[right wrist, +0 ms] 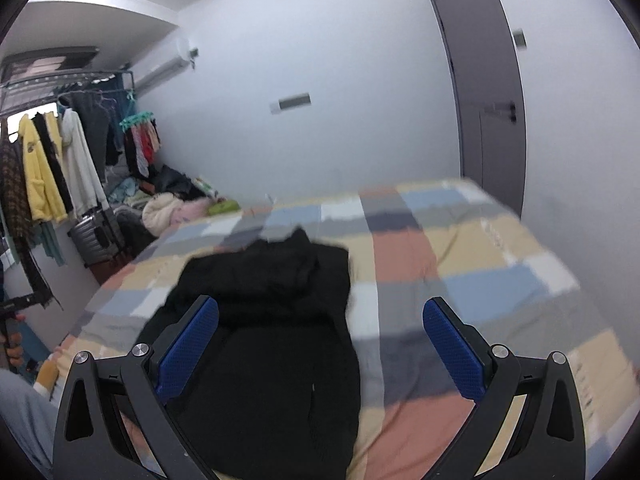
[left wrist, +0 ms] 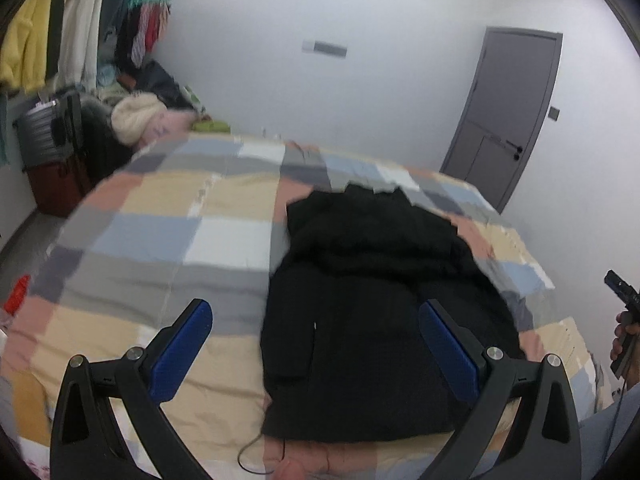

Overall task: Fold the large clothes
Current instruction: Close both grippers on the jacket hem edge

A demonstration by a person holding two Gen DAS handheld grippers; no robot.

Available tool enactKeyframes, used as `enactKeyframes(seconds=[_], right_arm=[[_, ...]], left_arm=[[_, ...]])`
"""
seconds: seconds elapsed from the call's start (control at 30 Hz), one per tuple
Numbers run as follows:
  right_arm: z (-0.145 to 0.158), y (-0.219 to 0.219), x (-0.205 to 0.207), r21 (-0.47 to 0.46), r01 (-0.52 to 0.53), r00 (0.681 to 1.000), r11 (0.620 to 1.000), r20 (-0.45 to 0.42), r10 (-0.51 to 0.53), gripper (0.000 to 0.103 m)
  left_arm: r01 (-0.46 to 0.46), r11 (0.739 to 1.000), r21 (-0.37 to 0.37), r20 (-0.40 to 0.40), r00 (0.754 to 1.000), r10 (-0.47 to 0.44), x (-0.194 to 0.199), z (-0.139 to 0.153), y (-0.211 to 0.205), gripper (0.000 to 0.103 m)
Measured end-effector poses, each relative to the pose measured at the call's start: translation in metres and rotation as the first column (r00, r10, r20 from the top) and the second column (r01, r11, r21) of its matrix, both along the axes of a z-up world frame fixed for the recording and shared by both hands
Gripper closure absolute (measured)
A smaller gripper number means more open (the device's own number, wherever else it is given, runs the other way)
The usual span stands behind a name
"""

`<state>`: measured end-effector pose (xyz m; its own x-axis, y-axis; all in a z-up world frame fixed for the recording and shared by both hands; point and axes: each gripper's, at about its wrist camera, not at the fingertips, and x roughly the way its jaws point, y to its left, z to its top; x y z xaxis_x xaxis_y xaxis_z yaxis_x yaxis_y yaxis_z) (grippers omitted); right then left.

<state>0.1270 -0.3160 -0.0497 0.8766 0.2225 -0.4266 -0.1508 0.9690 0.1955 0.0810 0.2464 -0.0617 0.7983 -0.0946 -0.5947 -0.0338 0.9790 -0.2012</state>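
Lying lengthwise on the checked bedspread [left wrist: 160,240], sleeves apparently folded in, the black coat [left wrist: 372,300] looks bulky, soft and fairly heavy, so grip the hem corners nearest the bedspread's front edge; left gripper [left wrist: 316,340] and right gripper [right wrist: 320,344] both gape empty above it.

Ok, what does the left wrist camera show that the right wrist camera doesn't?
Only the left wrist view shows the red object at the bed's left edge, a thin dark cord trailing below the garment's hem, and a hand gripping the other tool's handle. Only the right wrist view shows the air conditioner high on the wall. Both show the black garment lying on the checked bedspread, the clothes rack, the grey door, and open jaws holding nothing.
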Motion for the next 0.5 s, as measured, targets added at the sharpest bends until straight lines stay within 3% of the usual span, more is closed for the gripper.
enactKeyframes(seconds=[0.3,0.5], right_arm=[[-0.117,0.004,0.000,0.112,-0.052,0.975,0.992,-0.210,0.074,0.000],[-0.166,0.015,0.006,0.156,-0.055,0.942,0.986,-0.319,0.103,0.000]], left_arm=[[0.030,0.991,-0.132,-0.128,0.991,-0.047,0.010,-0.114,0.004,0.000],[-0.011,0.957,-0.291,-0.244,0.968,-0.063,0.023,-0.197,0.025,0.000]])
